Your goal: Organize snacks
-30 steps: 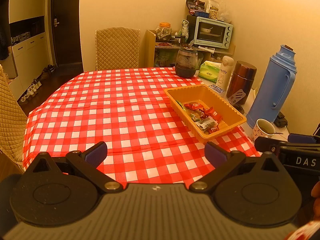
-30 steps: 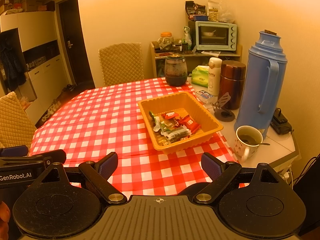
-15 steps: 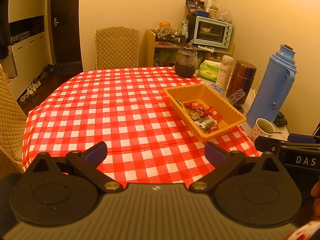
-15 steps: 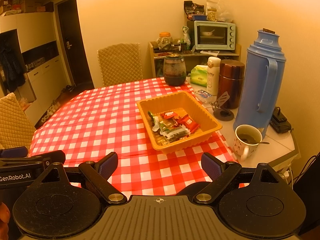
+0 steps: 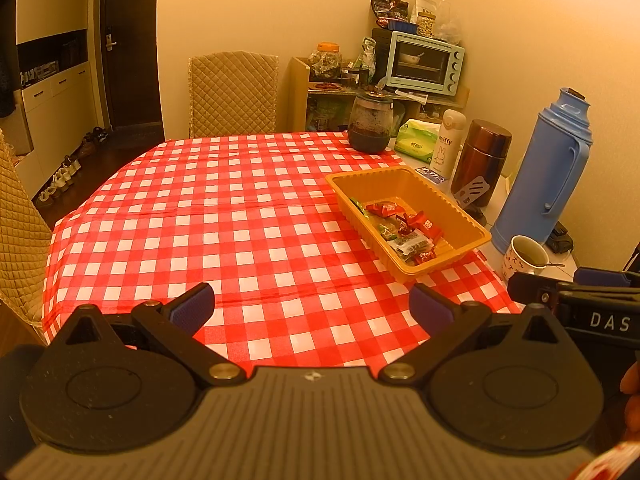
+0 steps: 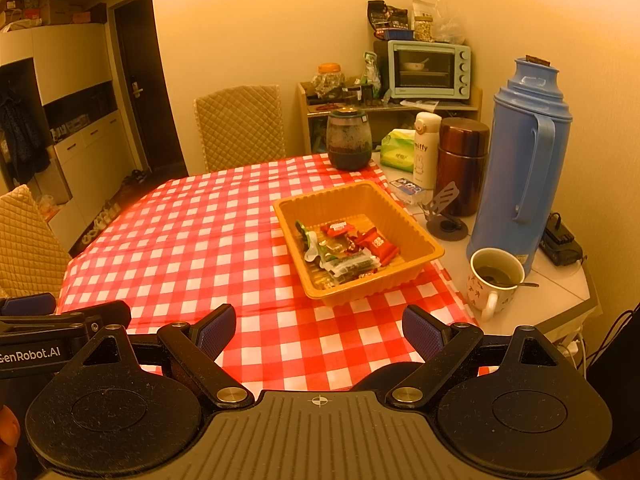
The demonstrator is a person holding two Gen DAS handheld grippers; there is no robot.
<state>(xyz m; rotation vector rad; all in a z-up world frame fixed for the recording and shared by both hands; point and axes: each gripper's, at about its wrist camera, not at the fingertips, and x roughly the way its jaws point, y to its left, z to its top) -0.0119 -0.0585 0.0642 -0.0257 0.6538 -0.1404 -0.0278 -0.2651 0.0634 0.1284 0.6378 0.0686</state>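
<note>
Under piled snacks [image 6: 344,252], tray [image 6: 420,236] floor hidden

The lower snacks [image 6: 340,268] lay hidden under others in the tray [image 6: 412,236]; wrapper print was too small to read.

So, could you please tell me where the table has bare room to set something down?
The red-checked tablecloth lies bare from the orange plastic tray across to the quilted chair. The white corner by the blue thermos, brown canister and patterned mug is crowded.
</note>
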